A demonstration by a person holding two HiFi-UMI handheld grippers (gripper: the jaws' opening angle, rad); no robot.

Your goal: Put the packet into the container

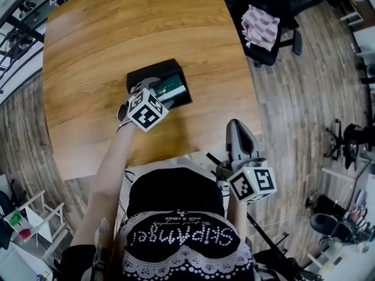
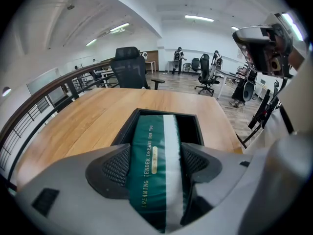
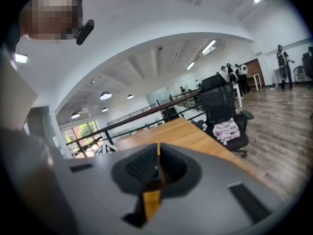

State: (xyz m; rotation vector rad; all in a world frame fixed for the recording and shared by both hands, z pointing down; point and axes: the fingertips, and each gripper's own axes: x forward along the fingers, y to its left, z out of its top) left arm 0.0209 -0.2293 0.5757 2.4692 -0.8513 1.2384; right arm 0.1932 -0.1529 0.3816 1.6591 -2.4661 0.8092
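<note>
My left hand-held gripper (image 2: 156,166) clamped the packet (image 2: 146,151) over the container (image 2: 190,127) ahead; lowering it flat before release seemed best

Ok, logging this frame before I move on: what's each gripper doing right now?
Left gripper: closed on the green packet, at the black container.
Right gripper: closed, empty.

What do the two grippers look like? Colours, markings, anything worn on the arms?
Left gripper and right gripper match: smooth grey moulded shells with black mesh-textured pads. Each carries a white cube with black square markers. The left forearm has no sleeve; the person wears a black top with white lettering.
</note>
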